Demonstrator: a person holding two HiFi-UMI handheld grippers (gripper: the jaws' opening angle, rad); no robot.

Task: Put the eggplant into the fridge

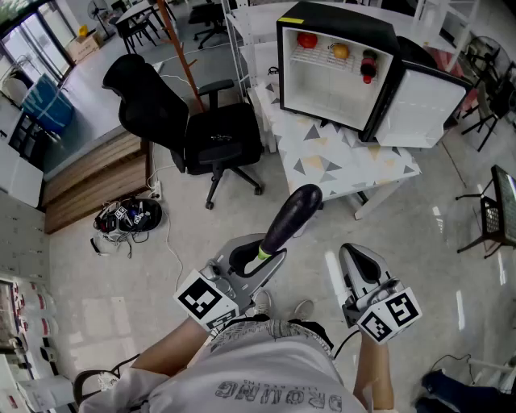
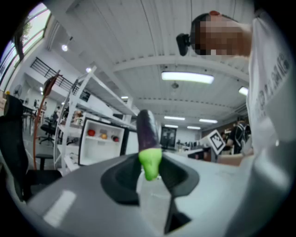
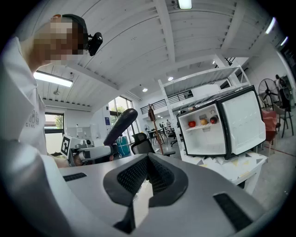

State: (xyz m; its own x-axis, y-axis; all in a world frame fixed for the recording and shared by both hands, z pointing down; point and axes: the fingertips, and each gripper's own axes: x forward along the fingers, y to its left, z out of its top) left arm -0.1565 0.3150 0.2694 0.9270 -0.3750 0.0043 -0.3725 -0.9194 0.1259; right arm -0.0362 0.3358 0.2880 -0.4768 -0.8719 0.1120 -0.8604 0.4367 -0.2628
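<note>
Carrying step under way: left tool (image 1: 262, 262) grasping eggplant (image 1: 290, 214) by green stem end, pointing it toward open fridge (image 1: 326, 89) on worktop (image 1: 339, 161), still well apart. Right tool (image 1: 359, 262) clenched on nothing. Next move is calling for stepping closer and reaching into bare lower compartment.

— What's the person wearing?
— A white, short-sleeved T-shirt (image 1: 242, 367) with grey lettering (image 1: 278, 394).
— And the tools?
— The left gripper (image 1: 260, 262) and right gripper (image 1: 355, 260) are grey-shelled with black ribbed pads (image 3: 134, 173). Either side of the T-shirt, each has a black-and-white marker cube (image 1: 201, 300).

Purple eggplant (image 1: 292, 214), green stem (image 1: 264, 255), black fridge (image 1: 339, 18)
</note>
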